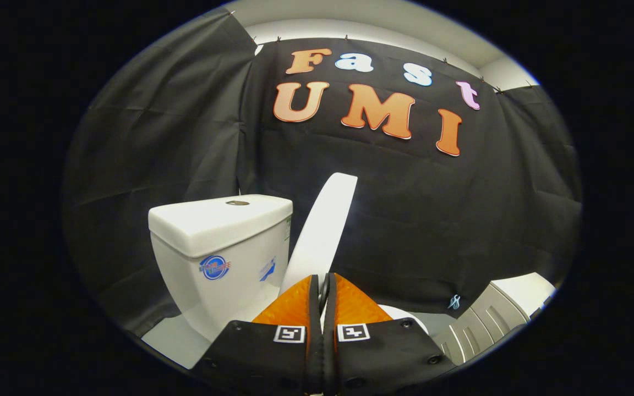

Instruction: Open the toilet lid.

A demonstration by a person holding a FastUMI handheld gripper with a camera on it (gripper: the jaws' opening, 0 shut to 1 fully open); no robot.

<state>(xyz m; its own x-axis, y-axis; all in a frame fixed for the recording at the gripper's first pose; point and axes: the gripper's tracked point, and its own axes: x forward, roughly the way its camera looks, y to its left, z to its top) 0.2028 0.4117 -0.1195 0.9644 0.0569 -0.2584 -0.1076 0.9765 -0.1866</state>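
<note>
Between the fingers (323,286), at 12 o'clock from the gripper (323,300), the raised toilet lid (322,231) was pinched edge-on, right of the tank (220,247). A slip (thin, smooth rim) could be caused, and the lid might be dropped shut.

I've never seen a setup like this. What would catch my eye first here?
Probably the white toilet lid, raised and tilted up, rising just ahead of the hand-held gripper, whose fingers sit almost together on its lower edge. Next, the white toilet tank beside the lid, with a round button on top. Black cloth hangs behind both.
</note>
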